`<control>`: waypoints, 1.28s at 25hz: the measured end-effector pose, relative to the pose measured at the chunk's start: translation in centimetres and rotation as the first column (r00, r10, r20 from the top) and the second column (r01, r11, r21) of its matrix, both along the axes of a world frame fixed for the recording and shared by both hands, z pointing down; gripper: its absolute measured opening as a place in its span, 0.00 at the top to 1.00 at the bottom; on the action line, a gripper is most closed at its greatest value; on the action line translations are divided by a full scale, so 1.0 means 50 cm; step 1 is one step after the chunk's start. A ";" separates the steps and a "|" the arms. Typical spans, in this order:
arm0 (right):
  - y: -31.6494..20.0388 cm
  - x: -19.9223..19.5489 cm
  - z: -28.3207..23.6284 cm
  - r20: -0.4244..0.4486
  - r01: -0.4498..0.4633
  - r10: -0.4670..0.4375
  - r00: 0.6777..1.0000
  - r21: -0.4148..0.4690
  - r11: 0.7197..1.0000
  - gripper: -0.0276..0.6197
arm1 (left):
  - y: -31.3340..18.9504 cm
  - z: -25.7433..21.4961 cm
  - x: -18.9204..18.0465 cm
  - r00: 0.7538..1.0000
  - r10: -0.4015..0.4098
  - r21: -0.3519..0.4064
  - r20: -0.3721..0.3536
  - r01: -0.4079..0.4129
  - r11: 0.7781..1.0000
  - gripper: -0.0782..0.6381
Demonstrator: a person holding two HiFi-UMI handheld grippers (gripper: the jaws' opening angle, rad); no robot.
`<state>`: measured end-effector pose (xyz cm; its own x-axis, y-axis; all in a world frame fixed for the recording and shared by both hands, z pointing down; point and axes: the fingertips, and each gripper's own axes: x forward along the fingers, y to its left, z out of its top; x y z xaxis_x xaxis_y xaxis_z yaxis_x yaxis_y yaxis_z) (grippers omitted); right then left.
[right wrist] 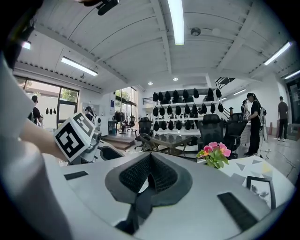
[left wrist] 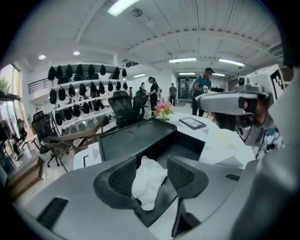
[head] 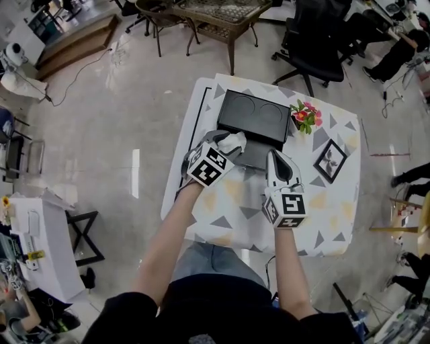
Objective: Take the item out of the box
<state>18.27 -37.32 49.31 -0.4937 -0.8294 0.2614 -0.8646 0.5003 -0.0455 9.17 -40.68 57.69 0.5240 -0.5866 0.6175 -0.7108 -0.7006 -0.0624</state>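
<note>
A black box stands at the far side of the table, its lid point(head: 255, 114) thrown back and its base point(head: 254, 158) nearer me. In the left gripper view a white crumpled item point(left wrist: 147, 185) fills the gap between the jaws and touches both pads, in front of the box's near wall point(left wrist: 161, 206). My left gripper point(head: 228, 149) point(left wrist: 151, 165) is shut on that item point(head: 236, 141) at the box's front left corner. My right gripper point(head: 276, 157) point(right wrist: 151, 161) hovers over the base's front right edge, jaws closed with nothing between them.
Pink flowers point(head: 306, 114) point(right wrist: 214, 154) stand right of the lid. A small framed picture point(head: 330, 161) lies on the patterned tablecloth point(head: 228, 215). A black office chair point(head: 316, 40) and a glass table point(head: 222, 13) stand beyond; a white cart point(head: 40, 242) is at the left.
</note>
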 end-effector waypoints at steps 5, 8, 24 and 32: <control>-0.004 0.002 0.020 0.002 0.013 -0.012 1.000 -0.028 1.000 0.95 | -0.014 0.058 0.005 0.970 0.106 -0.042 0.220 -0.099 0.994 0.66; -0.005 0.007 0.028 -0.003 0.013 -0.013 1.000 -0.036 0.999 0.95 | -0.013 0.088 0.001 0.933 0.163 -0.087 0.319 -0.143 0.986 0.66; -0.020 0.024 0.046 -0.012 -0.001 0.000 1.000 -0.059 0.998 0.95 | -0.021 0.152 0.003 0.743 0.346 -0.208 0.573 -0.276 0.938 0.74; -0.018 0.026 0.053 -0.011 -0.007 0.006 1.000 -0.067 0.998 0.95 | -0.013 0.168 0.014 0.664 0.404 -0.245 0.630 -0.324 0.914 0.80</control>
<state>19.56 -38.24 51.96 -0.4852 -0.8129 0.3222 -0.8685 0.4909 -0.0694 9.85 -41.31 66.11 0.1212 -0.3497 0.9290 -0.2028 -0.9249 -0.3217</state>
